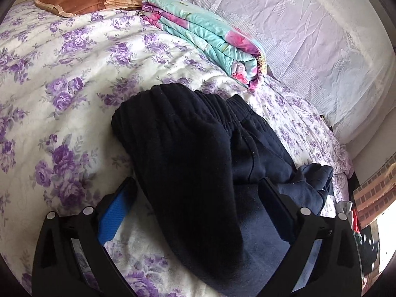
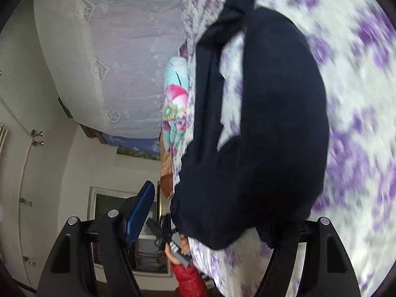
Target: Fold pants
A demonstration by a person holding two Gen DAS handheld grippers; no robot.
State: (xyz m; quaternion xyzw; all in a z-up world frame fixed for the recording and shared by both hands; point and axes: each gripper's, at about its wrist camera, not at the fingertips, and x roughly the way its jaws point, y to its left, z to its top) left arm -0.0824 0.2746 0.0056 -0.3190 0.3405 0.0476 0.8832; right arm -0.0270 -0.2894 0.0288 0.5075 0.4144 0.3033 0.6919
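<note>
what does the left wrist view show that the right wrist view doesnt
Only the left wrist view shows the left gripper, open astride the dark pants, and a dark blue garment bunched beside them.

Only the right wrist view shows the right gripper, open with the pants between its fingers, a red sleeve below, and wall hooks.

Both show the pants, the purple floral bedspread, the folded turquoise quilt and the lace-covered headboard.
</note>
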